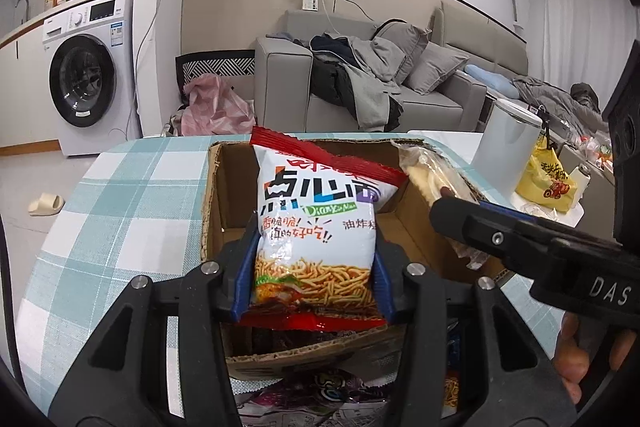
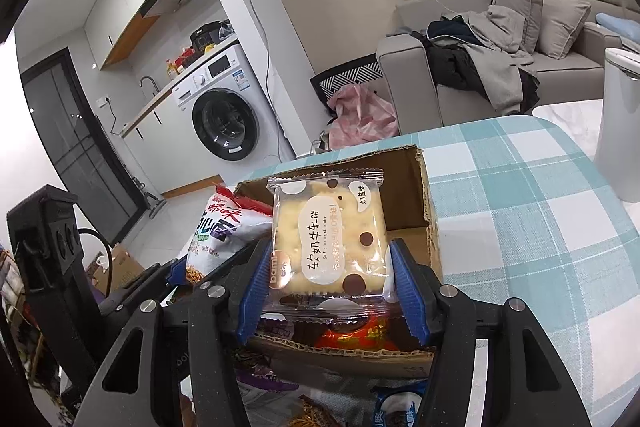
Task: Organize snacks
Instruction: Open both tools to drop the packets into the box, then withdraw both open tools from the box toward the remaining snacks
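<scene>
My left gripper [image 1: 314,267] is shut on a white and red noodle-snack bag [image 1: 316,227], held upright over the open cardboard box [image 1: 212,187]. My right gripper [image 2: 330,283] is shut on a clear-wrapped nougat cracker pack [image 2: 328,235], also above the cardboard box [image 2: 424,179]. In the left wrist view the right gripper [image 1: 444,205] comes in from the right with the cracker pack [image 1: 432,175] over the box's right side. The right wrist view shows the noodle-snack bag [image 2: 224,227] at the left. Red wrapped snacks [image 2: 352,337] lie inside the box near its front wall.
The box stands on a table with a teal checked cloth [image 1: 120,195]. More snack packets [image 2: 272,379] lie in front of the box. A white cylindrical bin [image 2: 620,123] and a yellow bag [image 1: 548,183] stand at the right. A sofa [image 1: 400,79] and washing machine [image 1: 88,83] are behind.
</scene>
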The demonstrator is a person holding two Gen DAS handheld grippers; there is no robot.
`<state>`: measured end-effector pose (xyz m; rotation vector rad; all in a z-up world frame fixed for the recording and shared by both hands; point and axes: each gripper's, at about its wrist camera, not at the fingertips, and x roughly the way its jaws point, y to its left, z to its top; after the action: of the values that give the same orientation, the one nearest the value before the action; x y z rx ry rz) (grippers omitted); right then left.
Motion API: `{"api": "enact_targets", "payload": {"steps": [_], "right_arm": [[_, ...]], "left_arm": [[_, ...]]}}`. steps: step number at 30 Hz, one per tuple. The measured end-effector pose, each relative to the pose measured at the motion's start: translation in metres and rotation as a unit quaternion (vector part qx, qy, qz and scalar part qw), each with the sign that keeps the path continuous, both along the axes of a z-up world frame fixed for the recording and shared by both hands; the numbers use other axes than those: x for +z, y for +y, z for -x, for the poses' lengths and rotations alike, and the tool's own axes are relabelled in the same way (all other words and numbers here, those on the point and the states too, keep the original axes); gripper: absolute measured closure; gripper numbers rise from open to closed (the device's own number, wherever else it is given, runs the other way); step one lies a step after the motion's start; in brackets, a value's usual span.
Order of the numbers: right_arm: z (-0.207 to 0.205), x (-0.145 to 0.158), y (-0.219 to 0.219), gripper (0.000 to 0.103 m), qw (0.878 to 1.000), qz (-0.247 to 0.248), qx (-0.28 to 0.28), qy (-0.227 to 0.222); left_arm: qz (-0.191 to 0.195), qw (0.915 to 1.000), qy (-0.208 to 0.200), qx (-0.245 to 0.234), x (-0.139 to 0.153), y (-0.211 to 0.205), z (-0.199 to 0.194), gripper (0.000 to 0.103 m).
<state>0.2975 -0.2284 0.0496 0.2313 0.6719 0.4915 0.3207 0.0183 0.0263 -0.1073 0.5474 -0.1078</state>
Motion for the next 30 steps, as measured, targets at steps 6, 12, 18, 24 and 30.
{"api": "enact_targets", "payload": {"steps": [6,12,18,24,30], "right_arm": [[0.006,0.002,0.001,0.041,1.0,0.012,0.001,-0.013],[0.022,0.011,-0.008,0.023,0.999,0.029,0.002,-0.038],[0.038,0.02,-0.03,0.0,0.999,0.025,0.001,-0.042],[0.057,0.02,-0.05,0.0,0.998,0.043,-0.01,-0.041],[0.08,0.019,-0.052,0.0,0.994,0.091,-0.017,-0.056]], "left_arm": [[0.026,0.9996,0.007,-0.002,0.004,0.008,0.002,0.057],[0.047,0.9988,-0.006,-0.012,0.014,0.017,0.019,0.02],[0.026,0.9995,-0.01,-0.013,0.027,0.013,0.047,0.001],[0.003,0.9999,0.01,0.012,0.033,0.017,0.082,0.001],[0.006,0.999,0.019,0.039,0.033,0.029,0.118,0.001]]}}
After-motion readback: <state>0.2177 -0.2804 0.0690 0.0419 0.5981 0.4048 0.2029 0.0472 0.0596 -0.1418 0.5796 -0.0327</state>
